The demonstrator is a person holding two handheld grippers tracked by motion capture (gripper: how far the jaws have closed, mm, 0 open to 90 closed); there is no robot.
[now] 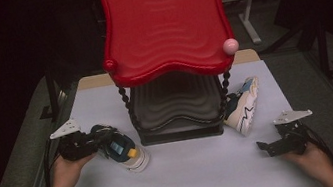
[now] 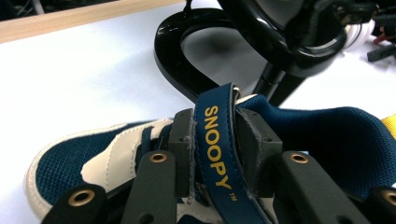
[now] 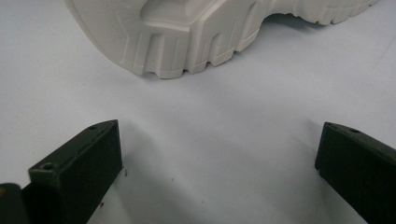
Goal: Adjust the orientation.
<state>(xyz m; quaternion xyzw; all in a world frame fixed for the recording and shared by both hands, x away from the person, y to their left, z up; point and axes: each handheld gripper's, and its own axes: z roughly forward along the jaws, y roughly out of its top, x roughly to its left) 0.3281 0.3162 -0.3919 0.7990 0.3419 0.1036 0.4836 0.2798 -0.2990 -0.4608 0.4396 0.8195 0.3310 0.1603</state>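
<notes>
Gripping blue shoe [image 1: 125,152] strap: left tongs [image 2: 215,154] | right tongs [image 3: 219,163] agape, low

Dark room — grey floor [image 1: 23,161], white desk leg [image 1: 246,15] behind.

High view is looking dim, room going black w/ edge vignetting. Table [image 1: 192,170] is catching soft overhead light. Glare is showing on the black stand [image 2: 187,51]; near jaws are blurring slightly.

Red two-tier rack [image 1: 166,22] mid-table [image 1: 192,175]; navy sneaker [image 1: 126,153] left, pale sneaker [image 1: 243,104] right.
</notes>
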